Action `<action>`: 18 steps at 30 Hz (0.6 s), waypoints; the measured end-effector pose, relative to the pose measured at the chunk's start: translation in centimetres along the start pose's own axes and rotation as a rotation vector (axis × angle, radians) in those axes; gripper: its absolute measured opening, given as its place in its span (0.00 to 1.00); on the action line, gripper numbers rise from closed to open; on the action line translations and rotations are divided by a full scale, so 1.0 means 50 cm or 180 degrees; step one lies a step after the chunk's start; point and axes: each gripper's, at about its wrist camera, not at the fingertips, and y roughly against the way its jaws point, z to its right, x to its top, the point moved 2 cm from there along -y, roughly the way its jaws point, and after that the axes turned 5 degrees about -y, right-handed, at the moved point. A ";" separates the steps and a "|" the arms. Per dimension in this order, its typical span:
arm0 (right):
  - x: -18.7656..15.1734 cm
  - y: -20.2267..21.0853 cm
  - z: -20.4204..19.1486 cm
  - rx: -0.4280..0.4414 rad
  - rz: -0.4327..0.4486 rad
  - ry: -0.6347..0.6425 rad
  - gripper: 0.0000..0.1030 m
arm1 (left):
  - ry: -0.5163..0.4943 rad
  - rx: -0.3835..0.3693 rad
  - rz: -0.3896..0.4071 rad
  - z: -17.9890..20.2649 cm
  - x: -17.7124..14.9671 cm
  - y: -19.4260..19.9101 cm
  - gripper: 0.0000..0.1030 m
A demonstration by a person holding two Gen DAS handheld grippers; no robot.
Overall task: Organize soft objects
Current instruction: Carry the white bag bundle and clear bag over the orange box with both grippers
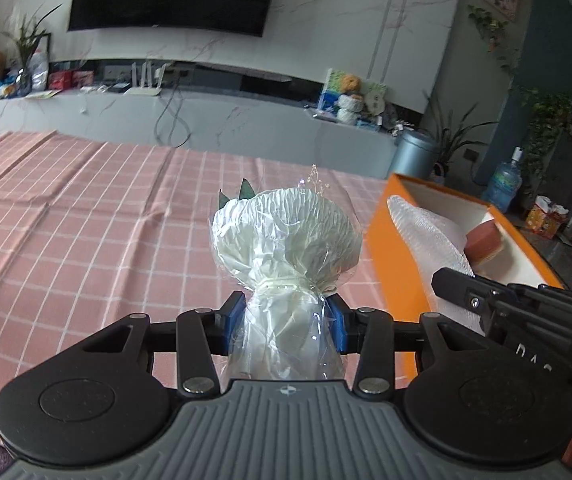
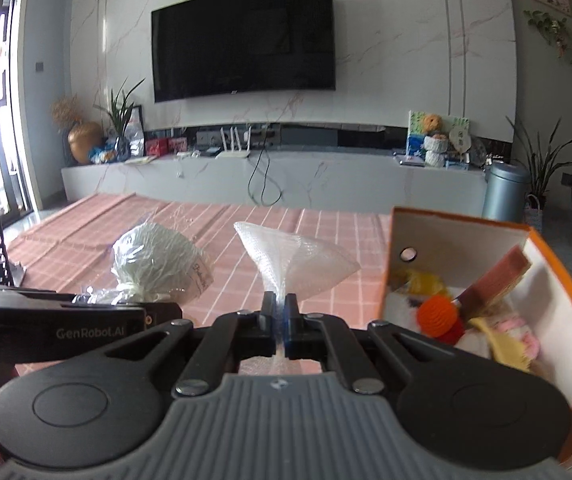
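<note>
2 soft items are in my jaws at once, and both are off the pink checked tablecloth (image 1: 86, 208), which otherwise shows bare in both views.

1. Largest item: the orange box (image 2: 558, 264) stands on the cloth to my right. It already holds several soft pieces: a pink block (image 2: 498, 276), an orange ball (image 2: 438, 314), and yellow and pale items I cannot identify. I judge that part of the sorting done.

2. Next: the wrapped white bouquet (image 1: 286, 236). My left gripper (image 1: 286, 322) grasps it on the cellophane neck just below the tie, a blue pad pressing each side. The head points away from me, with 2 green leaf tips at its far edge. It is beside the box, not yet over it.

3. Smallest: the bubble-wrap bag (image 2: 298, 260). My right gripper (image 2: 281, 320) is clenched fully on its gathered neck, and the film fans out beyond the pads. From the left wrist camera it lies across the near wall of the box, above the opening.

Remaining work, as I judge it: lower the bag into the box and release, then carry the bouquet over the rim and release. The bouquet is bulky and the box is partly full, so fit may be tight.
</note>
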 end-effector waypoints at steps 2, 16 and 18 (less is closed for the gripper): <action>0.019 0.016 0.023 -0.0018 0.0043 -0.0058 0.00 | -0.0097 -0.0115 0.0045 0.024 0.020 0.000 0.47; 0.100 0.045 0.281 -0.0843 -0.0179 -0.0169 0.00 | -0.1004 -0.0857 0.0011 0.244 0.123 -0.117 0.47; 0.097 0.018 0.319 -0.0941 -0.0423 -0.0192 0.00 | -0.1085 -0.0900 -0.0060 0.264 0.126 -0.146 0.47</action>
